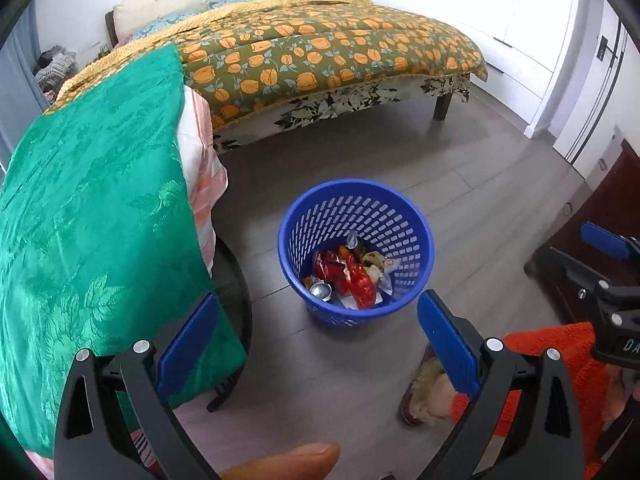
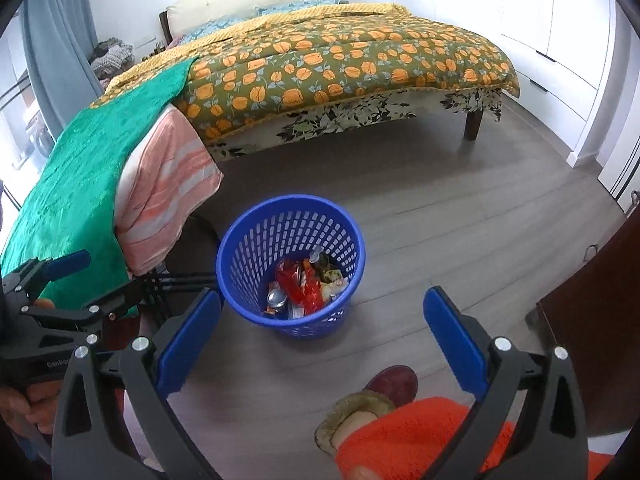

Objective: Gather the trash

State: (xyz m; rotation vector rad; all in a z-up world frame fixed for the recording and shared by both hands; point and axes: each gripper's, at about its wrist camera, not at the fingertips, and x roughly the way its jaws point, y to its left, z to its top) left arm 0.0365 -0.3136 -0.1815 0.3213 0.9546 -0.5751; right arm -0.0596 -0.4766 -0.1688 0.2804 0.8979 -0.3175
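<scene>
While the left gripper [image 1: 316,336] is being held with its blue pads spread wide and nothing between them, the blue basket [image 1: 416,232] is being seen past it, standing upright on the grey floor [image 1: 460,168] near the bed [image 1: 320,52]. Trash [image 1: 352,276] is lying in its bottom: red wrappers and a can [image 1: 321,291] are being made out, the rest being too jumbled to name. The table under the green cloth [image 1: 92,208] is being hidden, and the right gripper [image 1: 608,248] is being cut off at the frame edge.

In the right wrist view, the right gripper [image 2: 322,316] is likewise being held splayed and empty above the floor [image 2: 480,220], the basket [image 2: 244,236] standing ahead. A slipper [image 2: 394,380] is being partly covered by an orange garment [image 2: 408,432].
</scene>
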